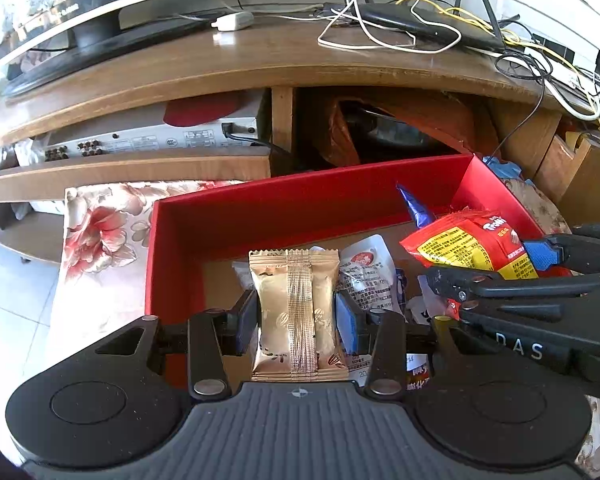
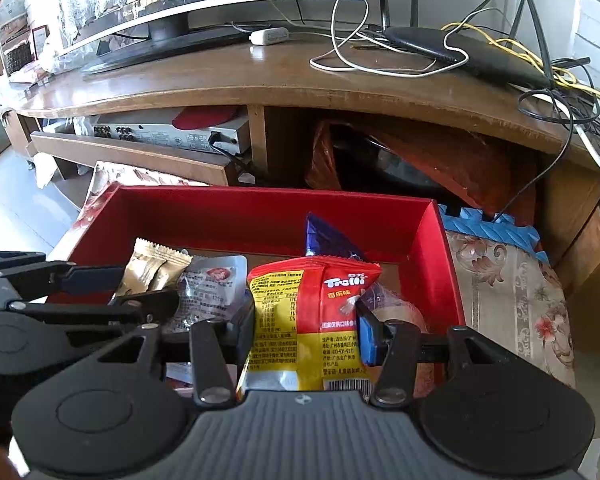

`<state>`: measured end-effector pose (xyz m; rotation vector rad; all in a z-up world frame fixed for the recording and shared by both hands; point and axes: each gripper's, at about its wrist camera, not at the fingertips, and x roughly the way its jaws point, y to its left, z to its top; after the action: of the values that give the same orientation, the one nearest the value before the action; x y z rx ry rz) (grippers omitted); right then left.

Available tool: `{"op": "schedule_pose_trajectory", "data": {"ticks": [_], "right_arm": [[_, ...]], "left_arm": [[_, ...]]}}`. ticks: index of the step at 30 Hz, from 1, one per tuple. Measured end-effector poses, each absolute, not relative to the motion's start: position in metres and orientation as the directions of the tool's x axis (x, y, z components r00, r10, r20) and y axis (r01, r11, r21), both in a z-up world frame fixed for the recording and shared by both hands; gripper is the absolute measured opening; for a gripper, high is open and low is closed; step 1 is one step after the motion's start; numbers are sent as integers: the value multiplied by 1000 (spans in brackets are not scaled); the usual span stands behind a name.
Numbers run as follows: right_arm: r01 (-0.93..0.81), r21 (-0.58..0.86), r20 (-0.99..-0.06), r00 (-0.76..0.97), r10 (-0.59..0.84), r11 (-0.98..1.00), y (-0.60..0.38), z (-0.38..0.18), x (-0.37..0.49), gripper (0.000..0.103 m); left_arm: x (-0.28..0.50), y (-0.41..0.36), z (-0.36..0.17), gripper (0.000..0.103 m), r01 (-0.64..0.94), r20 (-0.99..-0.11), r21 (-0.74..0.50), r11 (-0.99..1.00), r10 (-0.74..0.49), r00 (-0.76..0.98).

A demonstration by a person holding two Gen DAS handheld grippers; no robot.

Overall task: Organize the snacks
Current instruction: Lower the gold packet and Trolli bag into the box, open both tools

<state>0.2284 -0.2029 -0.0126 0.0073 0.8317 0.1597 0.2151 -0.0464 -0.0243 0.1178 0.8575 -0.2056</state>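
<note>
Step in hand: we judge this as carrying two snacks at once, both lifted over the red box [image 1: 204, 236], neither set down yet.
Left gripper [image 1: 298, 322]: our jaws are clamped on the gold packet [image 1: 298, 312], which stands upright between the pads, above the near-left part of the box.
Right gripper [image 2: 306, 330]: our jaws pinch the red-and-yellow gummy bag [image 2: 308, 312] across its middle, above the near-right part of the box.
Already in the box: a white pouch [image 2: 210, 288] on the floor near the middle, a blue wrapper [image 2: 326, 240] leaning toward the far-right corner, and more wrappers we cannot make out along the near edge.
Bare room: the far-left corner of the box floor shows open cardboard.
Next move, in our view: lower each packet to a free patch, the gold one toward the left wall, then let the jaws part.
Care: our two grippers sit close side by side, so we should release one at a time.
</note>
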Motion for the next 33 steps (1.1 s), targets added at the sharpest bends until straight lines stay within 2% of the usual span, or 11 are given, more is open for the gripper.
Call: {"op": "schedule_pose_trajectory", "data": {"ticks": [33], "right_arm": [[-168, 29, -742, 657, 134, 985, -199, -16, 226, 47]], "left_arm": [[214, -45, -28, 52, 223, -756, 43, 974, -114, 644]]}}
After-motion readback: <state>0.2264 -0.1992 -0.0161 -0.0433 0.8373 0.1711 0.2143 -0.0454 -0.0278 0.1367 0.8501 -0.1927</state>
